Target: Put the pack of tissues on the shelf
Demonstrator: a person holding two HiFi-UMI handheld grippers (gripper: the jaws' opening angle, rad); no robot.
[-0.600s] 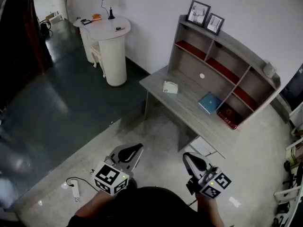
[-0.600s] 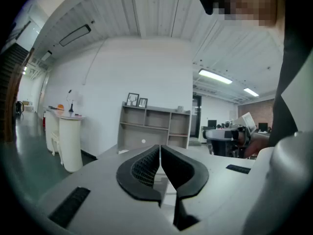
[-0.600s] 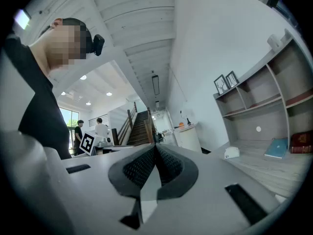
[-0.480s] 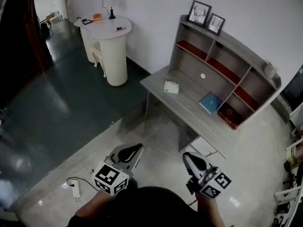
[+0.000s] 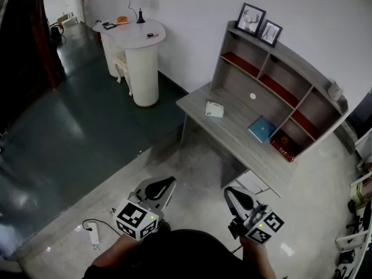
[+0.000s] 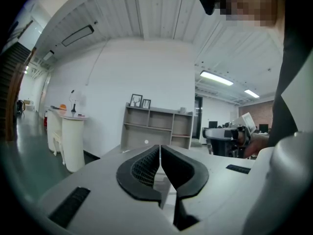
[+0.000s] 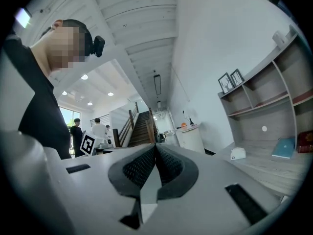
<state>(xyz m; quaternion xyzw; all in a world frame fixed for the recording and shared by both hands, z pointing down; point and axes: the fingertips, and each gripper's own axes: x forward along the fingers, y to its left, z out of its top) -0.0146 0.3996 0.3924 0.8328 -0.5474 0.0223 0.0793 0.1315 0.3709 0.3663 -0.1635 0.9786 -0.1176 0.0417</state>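
Note:
The pack of tissues point(image 5: 214, 109), white and pale green, lies on the left part of the grey desk point(image 5: 232, 138); it also shows small and white in the right gripper view point(image 7: 237, 153). Behind it rises the grey shelf unit point(image 5: 273, 89), also in the left gripper view point(image 6: 156, 129), with several red-lined compartments. My left gripper point(image 5: 164, 185) and right gripper point(image 5: 231, 193) are held low near my body, well short of the desk, over the pale floor. Both are shut with nothing between the jaws.
A blue book point(image 5: 261, 129) and a red box point(image 5: 285, 145) sit on the desk's right part. Two framed pictures point(image 5: 260, 25) stand on top of the shelf. A white round counter point(image 5: 136, 57) stands at the left. A power strip point(image 5: 93, 236) lies on the floor.
The head view has shifted slightly, so the desk and shelf sit a little lower and to the right in the frame. Both grippers hold the same place, still shut.

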